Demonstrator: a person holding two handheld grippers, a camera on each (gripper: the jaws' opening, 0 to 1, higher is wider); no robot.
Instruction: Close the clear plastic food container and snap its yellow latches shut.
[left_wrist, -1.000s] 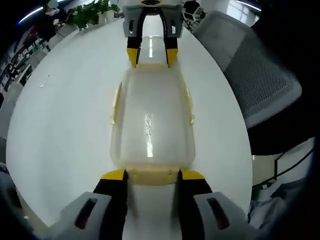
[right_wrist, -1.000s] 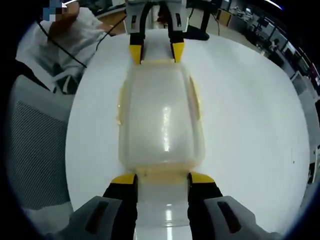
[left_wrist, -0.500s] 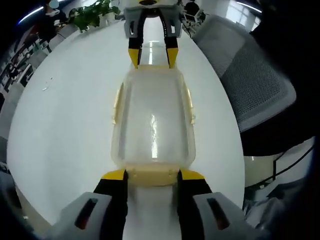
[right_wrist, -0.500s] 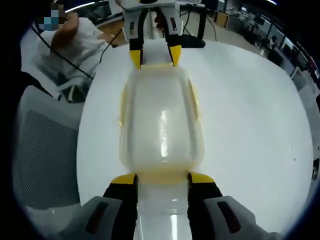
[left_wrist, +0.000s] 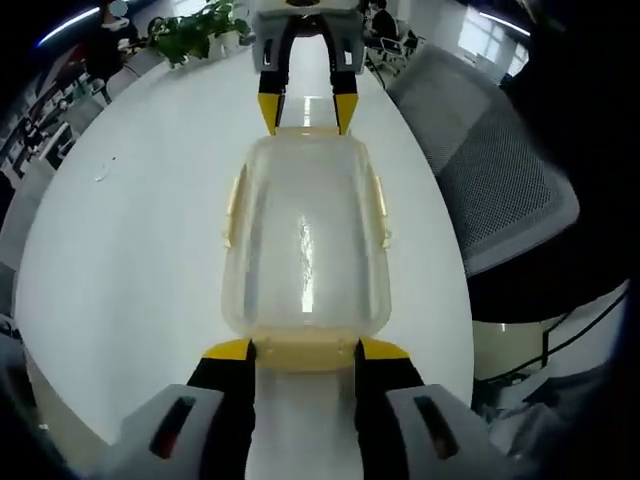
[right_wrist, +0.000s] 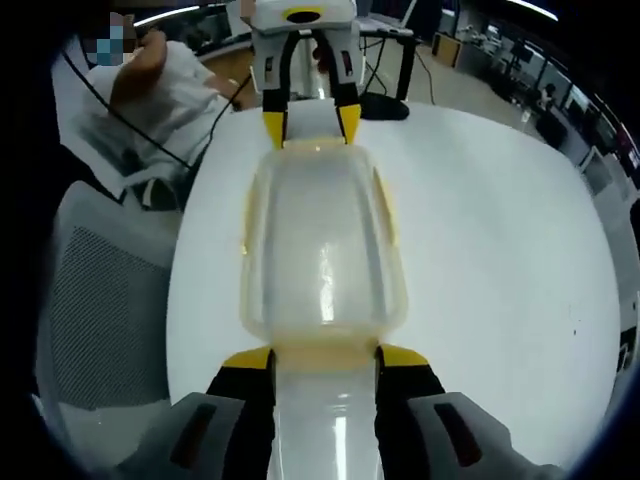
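The clear plastic container (left_wrist: 305, 240) lies lengthwise between my two grippers, lid on, with yellow side latches (left_wrist: 232, 205) along its long edges. My left gripper (left_wrist: 305, 350) is shut on the yellow latch (left_wrist: 305, 357) at the container's near end. Its far end is held by the right gripper (left_wrist: 305, 112), whose yellow-tipped jaws flank the rim. In the right gripper view the container (right_wrist: 322, 250) runs the same way. There my right gripper (right_wrist: 325, 358) clasps the near end latch and the left gripper (right_wrist: 305, 125) holds the far end.
A round white table (left_wrist: 120, 230) lies under the container. A grey mesh chair (left_wrist: 490, 170) stands at its edge and a potted plant (left_wrist: 195, 30) at the far side. A person in white (right_wrist: 130, 100) sits beside the table, near a black stand (right_wrist: 390, 100).
In both views the table has shrunk and dropped away while the container keeps its place between the jaws. Both grips look unchanged.
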